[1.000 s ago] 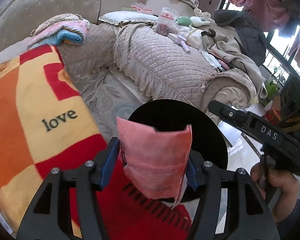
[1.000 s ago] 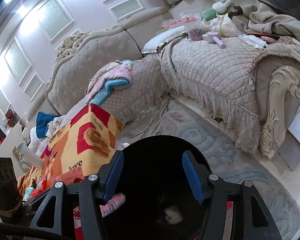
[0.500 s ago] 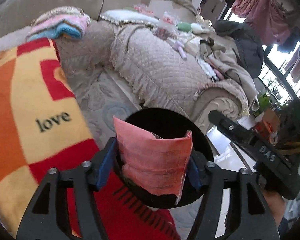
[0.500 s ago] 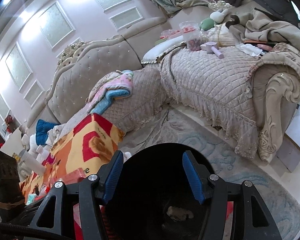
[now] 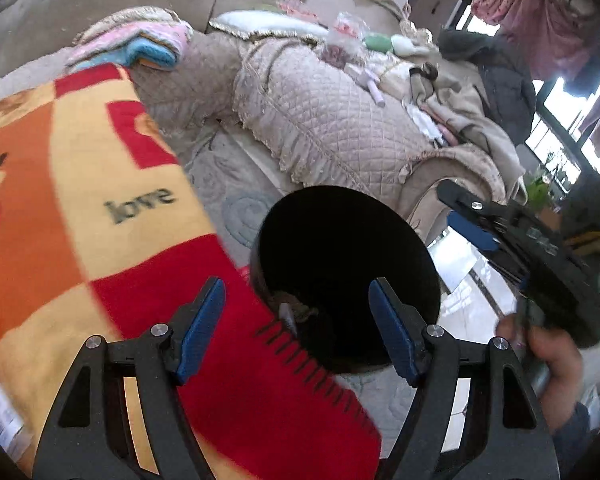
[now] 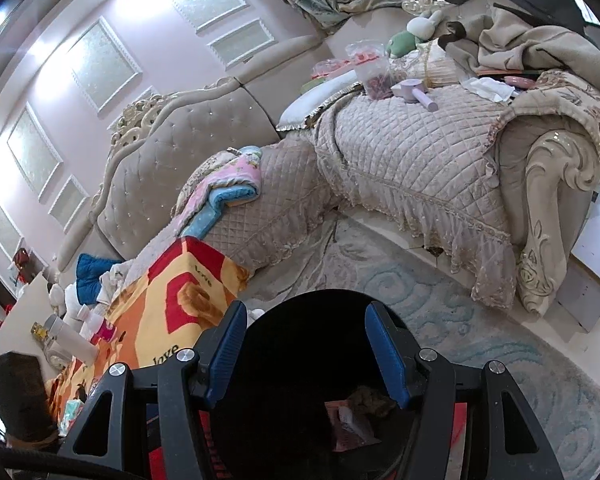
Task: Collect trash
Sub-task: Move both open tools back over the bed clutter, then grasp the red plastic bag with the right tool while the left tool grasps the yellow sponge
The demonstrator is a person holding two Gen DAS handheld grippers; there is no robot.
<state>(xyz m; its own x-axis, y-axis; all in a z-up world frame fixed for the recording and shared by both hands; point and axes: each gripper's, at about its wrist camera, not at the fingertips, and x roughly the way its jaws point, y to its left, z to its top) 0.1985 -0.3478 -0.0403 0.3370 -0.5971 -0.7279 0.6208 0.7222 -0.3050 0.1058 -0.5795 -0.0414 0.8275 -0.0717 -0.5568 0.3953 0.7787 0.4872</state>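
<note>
A round black bin (image 5: 342, 236) stands on the rug beside the red and orange "love" blanket (image 5: 100, 208). My left gripper (image 5: 296, 285) hovers over the bin's near rim. Its jaws are opening and nothing is between its blue pads. A pink wrapper (image 6: 348, 424) lies at the bottom of the bin (image 6: 320, 294) with other scraps. My right gripper (image 6: 305, 309) hangs open above the bin mouth, with only the dark inside showing between its fingers. In the left wrist view the right gripper (image 5: 462, 220) reaches toward the bin's right rim, with a hand (image 5: 548, 360) on its handle.
A quilted beige sofa (image 6: 400, 168) runs along the back, strewn with a folded pink and blue blanket (image 6: 228, 188), a snack bag (image 6: 374, 68), a lilac tool (image 6: 414, 94), plush toys and clothes. A pale patterned rug (image 6: 480, 320) lies around the bin. Bottles and small items (image 6: 72, 336) sit at the far left.
The pink wrapper that was clamped between my left gripper's pads has dropped into the bin. The left jaws have spread wider and the left hand has shifted. The right gripper has hardly moved.
</note>
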